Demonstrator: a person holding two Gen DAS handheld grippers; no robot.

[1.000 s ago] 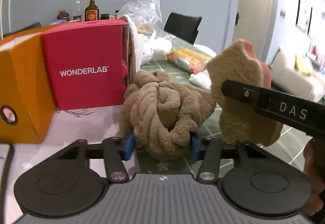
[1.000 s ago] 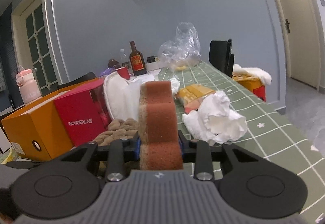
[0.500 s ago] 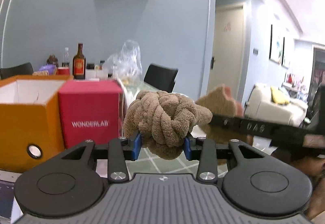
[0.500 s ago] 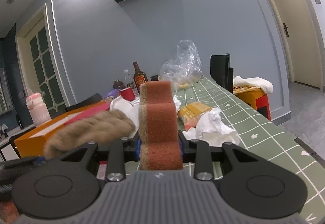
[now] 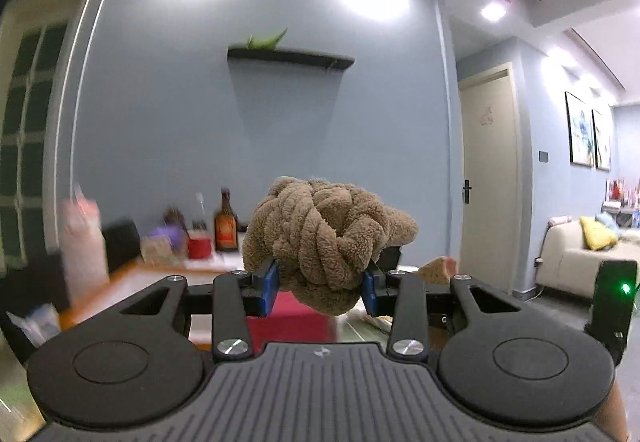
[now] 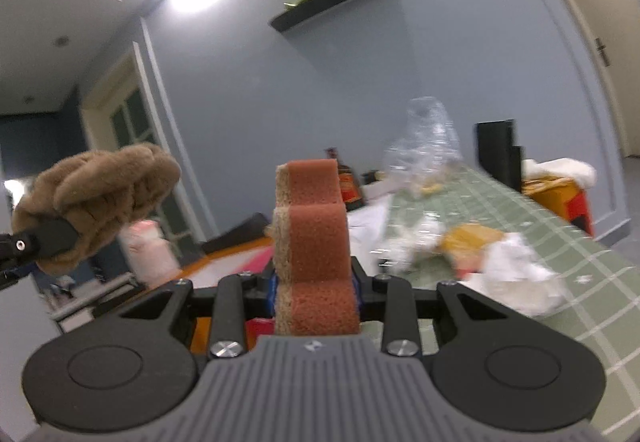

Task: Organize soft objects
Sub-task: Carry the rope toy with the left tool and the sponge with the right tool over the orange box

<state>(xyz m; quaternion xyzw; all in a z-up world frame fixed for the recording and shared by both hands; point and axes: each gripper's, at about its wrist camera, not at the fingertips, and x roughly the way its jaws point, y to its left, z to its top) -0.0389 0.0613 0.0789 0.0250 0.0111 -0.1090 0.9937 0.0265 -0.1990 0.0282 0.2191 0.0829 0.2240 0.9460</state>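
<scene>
Knotted brown plush ball [image 5: 320, 238] sits clamped between the blue pads of the left gripper [image 5: 320, 288] in the left wrist view, lifted well above the counter; the fingers [image 5: 267, 288] press into its lower sides and most of the ball bulges above them. Below the ball, a red box [image 5: 288, 322] shows through the gap between the fingers. Left of the ball and farther back, blurred, stand a brown bottle [image 5: 226, 226], a red cup [image 5: 199, 248] and a pale pink bottle [image 5: 82, 238]. Just right of the ball, low behind the right finger, a tan and reddish corner of the sponge [image 5: 438, 269] peeks out. High above the ball, a dark wall shelf [image 5: 290, 57] carries something green. Far right of the ball are a cream door [image 5: 488, 177] and a pale sofa [image 5: 576, 262].

From the right wrist view, the sponge [image 6: 316, 242] stands upright in the right gripper [image 6: 316, 288], pinched at its base by narrow-set fingers, its orange-brown face toward the camera and a tan layer along its left edge. Left of the sponge, at about the height of its top, the plush ball [image 6: 100, 197] hangs in the air with one black finger of the left gripper [image 6: 44, 240] across it. Right of the sponge stretches the counter [image 6: 540, 217], covered in green checked cloth, with crumpled white paper [image 6: 520, 274], an orange packet [image 6: 468, 238] and a clear plastic bag [image 6: 424, 145] lying on it. Behind the sponge a brown bottle is partly hidden. Low left of the sponge, the orange box [image 6: 224, 262] is blurred.
</scene>
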